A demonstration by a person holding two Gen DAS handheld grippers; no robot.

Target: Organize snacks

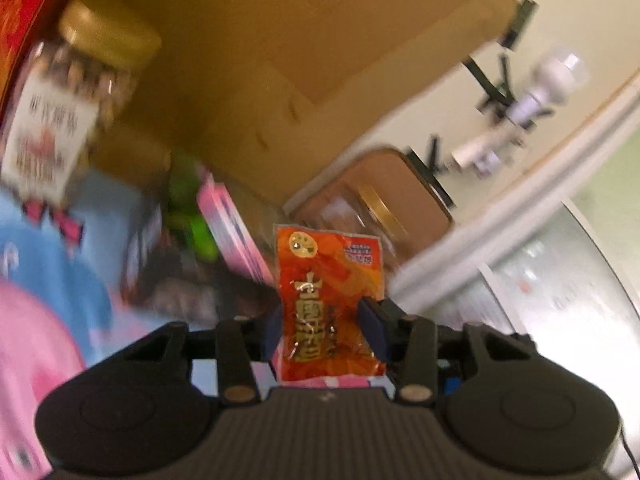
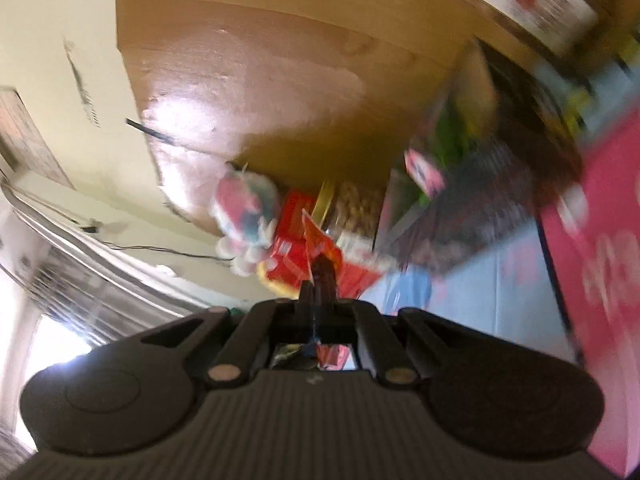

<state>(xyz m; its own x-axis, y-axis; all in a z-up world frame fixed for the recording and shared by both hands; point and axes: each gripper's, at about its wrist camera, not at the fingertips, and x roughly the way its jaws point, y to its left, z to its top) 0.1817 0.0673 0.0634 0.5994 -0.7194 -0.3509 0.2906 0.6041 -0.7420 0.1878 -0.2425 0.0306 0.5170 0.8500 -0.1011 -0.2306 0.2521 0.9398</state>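
Observation:
An orange-red snack packet with gold lettering stands upright between the blue pads of my left gripper, which is shut on its sides. It stays sharp while everything behind it is blurred. In the right wrist view my right gripper is shut on a thin orange-red packet seen edge-on. That packet sticks out above the fingertips, and its lower end shows beneath them.
A big cardboard box rises behind the snack pile: a gold-lidded jar, a pink box, something green, another jar on its side. The right wrist view shows a nut jar, red packs and a large pink box.

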